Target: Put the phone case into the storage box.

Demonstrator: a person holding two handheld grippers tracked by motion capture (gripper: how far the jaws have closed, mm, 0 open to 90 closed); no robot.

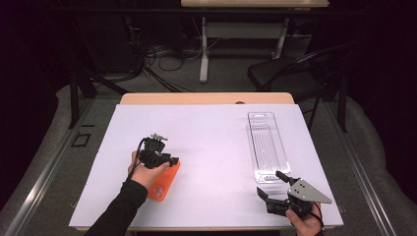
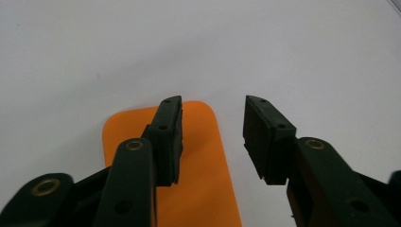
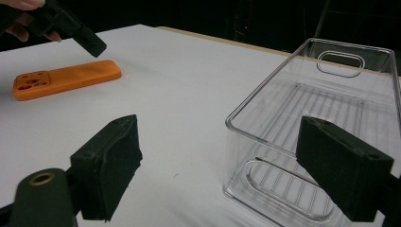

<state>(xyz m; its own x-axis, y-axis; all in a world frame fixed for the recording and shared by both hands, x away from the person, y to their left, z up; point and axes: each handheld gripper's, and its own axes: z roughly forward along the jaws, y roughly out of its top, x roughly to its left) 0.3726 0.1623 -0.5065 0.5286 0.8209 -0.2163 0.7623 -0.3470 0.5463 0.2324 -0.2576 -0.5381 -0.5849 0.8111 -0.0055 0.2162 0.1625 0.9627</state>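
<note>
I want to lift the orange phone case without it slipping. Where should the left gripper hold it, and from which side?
The orange phone case lies flat on the white table, so probably come from above with the left gripper, one jaw on each long edge near the middle. The narrow width seems to fit between the open jaws; the flat face offers no hold.

We hold our left gripper (image 1: 173,161) in a bare hand (image 1: 143,173) with a dark sleeve on the forearm, jaws angled down toward the surface and standing apart with nothing pinched between them. Our right gripper (image 1: 271,185) sits low near the front edge, jaws spread wide and empty, pointing away from us.
</note>
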